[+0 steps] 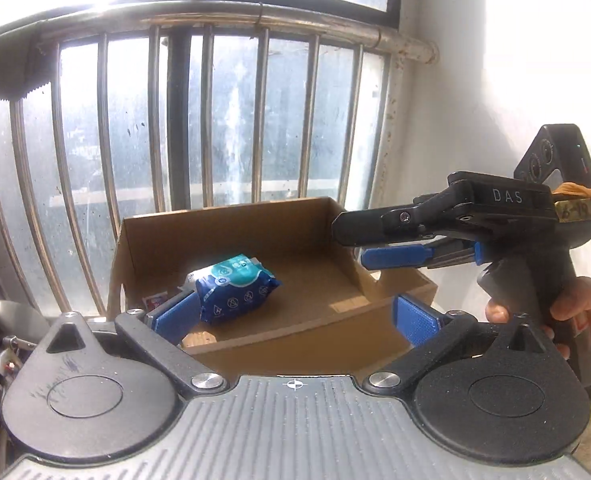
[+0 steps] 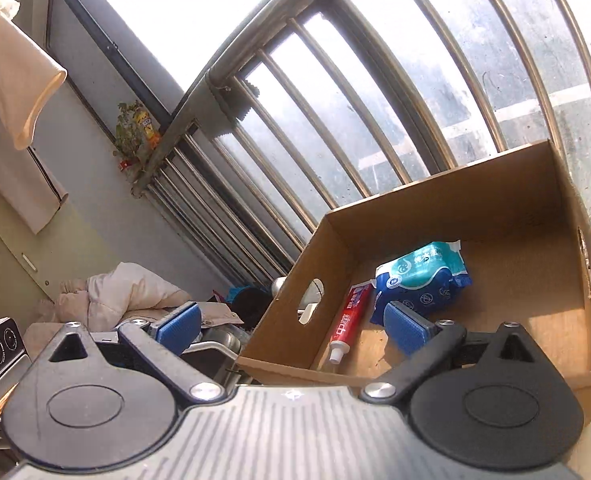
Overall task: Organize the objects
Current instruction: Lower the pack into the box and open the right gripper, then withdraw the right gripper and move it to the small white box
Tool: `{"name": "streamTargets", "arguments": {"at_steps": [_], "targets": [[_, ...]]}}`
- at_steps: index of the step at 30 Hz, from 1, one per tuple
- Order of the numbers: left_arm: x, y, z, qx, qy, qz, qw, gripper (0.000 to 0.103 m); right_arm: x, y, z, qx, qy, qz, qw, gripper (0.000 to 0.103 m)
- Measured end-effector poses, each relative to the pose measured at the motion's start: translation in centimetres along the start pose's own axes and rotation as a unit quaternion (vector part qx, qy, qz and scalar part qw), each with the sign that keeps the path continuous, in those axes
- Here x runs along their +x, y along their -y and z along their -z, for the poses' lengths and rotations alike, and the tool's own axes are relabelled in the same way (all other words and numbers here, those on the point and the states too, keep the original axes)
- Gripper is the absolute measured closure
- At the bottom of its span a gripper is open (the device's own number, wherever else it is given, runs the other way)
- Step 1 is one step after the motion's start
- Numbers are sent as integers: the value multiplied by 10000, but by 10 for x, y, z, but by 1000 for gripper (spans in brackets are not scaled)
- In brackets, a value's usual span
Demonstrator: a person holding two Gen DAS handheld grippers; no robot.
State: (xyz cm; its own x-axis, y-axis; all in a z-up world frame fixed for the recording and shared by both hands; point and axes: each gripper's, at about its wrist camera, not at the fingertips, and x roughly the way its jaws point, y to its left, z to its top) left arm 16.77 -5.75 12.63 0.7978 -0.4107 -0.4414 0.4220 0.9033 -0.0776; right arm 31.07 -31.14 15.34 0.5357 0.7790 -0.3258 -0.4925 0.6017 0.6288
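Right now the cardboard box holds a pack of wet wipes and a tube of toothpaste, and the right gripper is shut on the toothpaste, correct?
Not quite. The right gripper is open and holds nothing; the right wrist view shows the toothpaste tube lying loose on the floor of the cardboard box, beside the pack of wet wipes.

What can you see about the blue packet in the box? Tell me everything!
The blue packet is a soft, puffy plastic pack, like wet wipes. It is dark blue with small white round symbols low down, and teal and white on top with printed writing. It looks sealed and lies tilted on the floor of the cardboard box, near the back wall. A red toothpaste tube lies right beside it. No gripper touches it.
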Motion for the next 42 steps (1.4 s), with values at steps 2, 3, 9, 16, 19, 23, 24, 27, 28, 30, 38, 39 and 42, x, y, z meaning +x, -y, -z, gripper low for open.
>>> {"name": "streamTargets", "arguments": {"at_steps": [2, 3, 9, 16, 19, 23, 24, 27, 28, 30, 38, 39, 42], "targets": [[-12, 13, 32, 66, 99, 125, 9999, 0, -11, -4, 24, 34, 14, -124, 9999, 3], [-12, 19, 46, 87, 68, 90, 9999, 0, -13, -4, 38, 73, -17, -157, 9998, 3], [10, 41, 111, 114, -428, -308, 9985, 0, 14, 11, 97, 452, -475, -85, 9978, 10], [44, 25, 127, -163, -567, -948, 9937, 0, 49, 15, 112, 386, -834, 46, 9958, 29], [56, 18, 128, -181, -588, -1107, 9920, 0, 63, 18, 113, 290, -925, 100, 9952, 34], [69, 13, 132, -181, -572, -1181, 9912, 0, 81, 20, 109, 76, -993, 330, 9945, 37], [74, 10, 136, -249, -594, -1112, 9917, 0, 86, 20, 108, 9, -1030, 361, 9940, 38], [77, 6, 145, -353, -644, -969, 9926, 0, 100, 15, 104, -336, -1094, 554, 9919, 40], [77, 5, 147, -359, -639, -940, 9929, 0, 104, 12, 104, -509, -1103, 645, 9905, 40], [78, 3, 149, -413, -622, -845, 9936, 0, 112, 7, 103, -836, -1124, 745, 9873, 40], [82, -15, 153, -560, -581, -546, 9952, 0, 137, 9, 107, -1003, -1529, 721, 9805, 40], [81, -17, 154, -577, -561, -507, 9955, 0, 137, 8, 108, -1059, -1578, 745, 9789, 40], [80, -22, 155, -612, -527, -412, 9959, 0, 133, 3, 109, -1074, -1801, 676, 9754, 40]]}}
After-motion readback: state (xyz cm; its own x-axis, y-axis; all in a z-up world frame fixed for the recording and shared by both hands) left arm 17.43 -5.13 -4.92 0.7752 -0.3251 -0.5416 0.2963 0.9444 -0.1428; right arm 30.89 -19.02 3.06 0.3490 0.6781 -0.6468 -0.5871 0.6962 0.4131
